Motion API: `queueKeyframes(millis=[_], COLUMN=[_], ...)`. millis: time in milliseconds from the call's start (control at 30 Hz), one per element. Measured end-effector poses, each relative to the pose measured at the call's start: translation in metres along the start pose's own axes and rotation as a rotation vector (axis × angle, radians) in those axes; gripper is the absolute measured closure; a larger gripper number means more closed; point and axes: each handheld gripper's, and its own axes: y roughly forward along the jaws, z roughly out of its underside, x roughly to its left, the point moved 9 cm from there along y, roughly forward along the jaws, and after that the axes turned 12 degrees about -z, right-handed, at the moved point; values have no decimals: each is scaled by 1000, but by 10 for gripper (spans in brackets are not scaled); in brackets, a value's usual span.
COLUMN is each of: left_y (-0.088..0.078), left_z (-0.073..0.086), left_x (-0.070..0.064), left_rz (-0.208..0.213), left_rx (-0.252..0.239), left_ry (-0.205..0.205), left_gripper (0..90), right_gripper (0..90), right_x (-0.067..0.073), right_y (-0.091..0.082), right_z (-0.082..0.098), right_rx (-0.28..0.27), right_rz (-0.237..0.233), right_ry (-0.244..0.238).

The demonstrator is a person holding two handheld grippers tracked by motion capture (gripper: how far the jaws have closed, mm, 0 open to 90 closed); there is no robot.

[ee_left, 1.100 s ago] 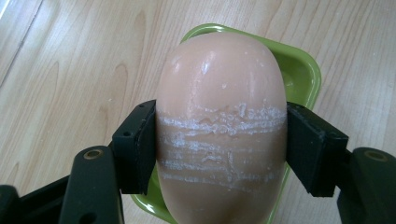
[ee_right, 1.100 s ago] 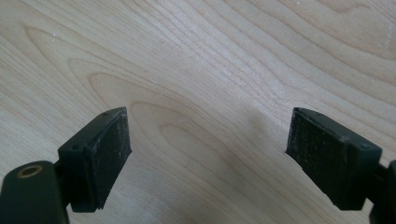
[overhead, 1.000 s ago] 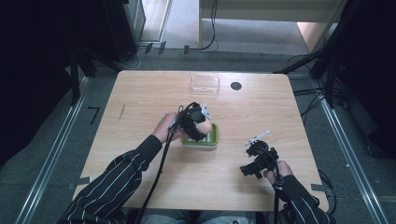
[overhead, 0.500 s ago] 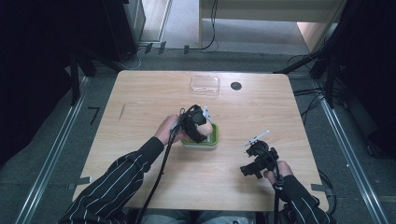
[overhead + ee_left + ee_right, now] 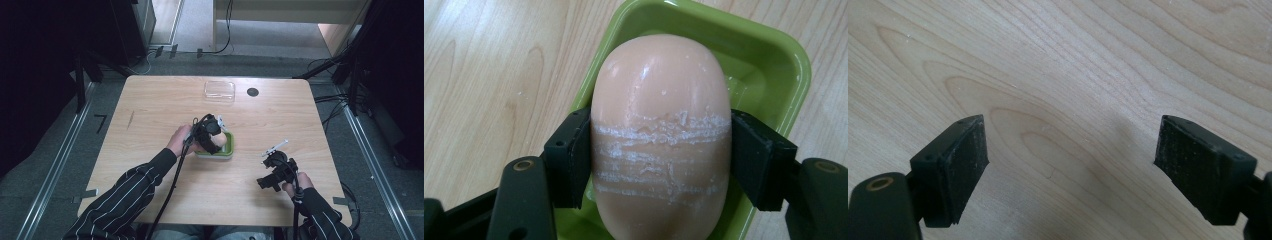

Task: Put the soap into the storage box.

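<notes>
We are at a pale wooden table (image 5: 150,125) with rounded corners, standing on a grey floor with dark equipment stands around it. Near the table's far edge lies a clear plastic lid (image 5: 219,90), and just to its right sits a small black disc (image 5: 252,92) set in the wood. Near the middle of the table we have a shallow green tray (image 5: 229,148), and over it our left gripper (image 5: 659,155) is clamped on a pinkish oval bar of soap (image 5: 661,140): both black pads press flat against the soap's long sides, which carry whitish scuffed bands running across between the pads. In the left gripper view the soap stands over the tray, its far end pointing toward the tray's far rim (image 5: 744,35), and the green walls show on both sides of it; whether the soap's underside touches the tray floor we cannot tell. In the high view the left hand (image 5: 179,141) comes in from the lower left in a striped sleeve, the gripper's black cable trailing back toward the table's near edge. Our right gripper (image 5: 1070,165) rests well apart from the tray, toward the table's near right corner, its jaws wide apart with bare wood grain between them.
</notes>
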Motion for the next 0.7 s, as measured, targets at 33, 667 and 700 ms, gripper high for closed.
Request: queueKeyframes(millis=[33, 667, 700], left_y=[0, 3, 3], left_z=[0, 2, 2], left_x=[0, -1, -1], left_rz=[0, 1, 2], left_rx=[0, 10, 8], left_ry=[0, -1, -2], left_gripper=[336, 335, 335], right_gripper=[141, 141, 141], right_x=[0, 0, 0], right_y=[0, 0, 0], right_z=[0, 0, 0], right_rx=[0, -1, -1], right_rz=[0, -1, -1], right_ry=[0, -6, -6])
